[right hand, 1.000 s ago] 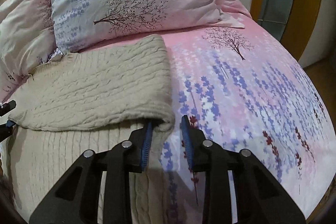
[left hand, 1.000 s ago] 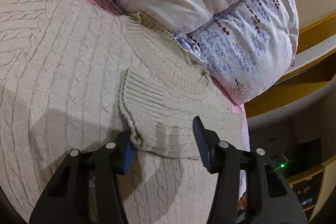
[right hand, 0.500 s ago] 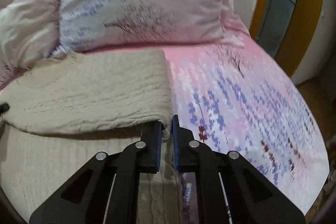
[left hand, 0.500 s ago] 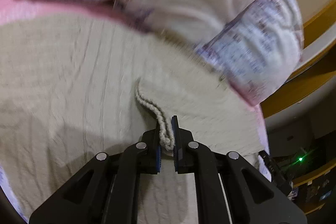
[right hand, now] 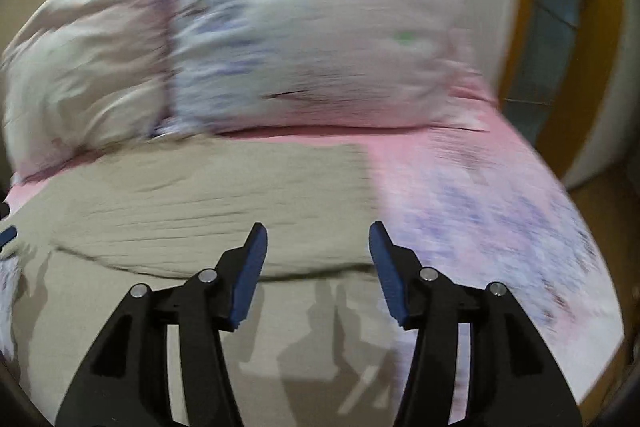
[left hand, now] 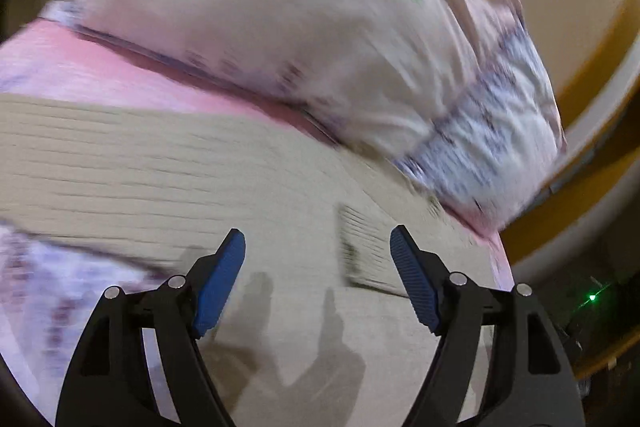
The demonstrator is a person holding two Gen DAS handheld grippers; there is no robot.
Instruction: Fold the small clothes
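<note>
A beige cable-knit sweater lies flat on the pink flowered bed sheet, seen blurred in both views. In the left wrist view my left gripper hovers above the sweater, its jaws opening, nothing between its blue pads; the ribbed cuff lies below it. In the right wrist view my right gripper hangs over the sweater near the folded edge, its jaws opening and empty. At the far left edge of that view a bit of the other gripper shows.
Two flowered pillows and a bunched quilt lie along the far side of the bed. A wooden bed frame runs at the right. Right of the sweater the sheet drops off toward a wooden floor.
Both grippers closed on the sweater's fabric half a second ago, then let go and now stand open above it. Both have lifted and pulled back; the folded part lies flat.
</note>
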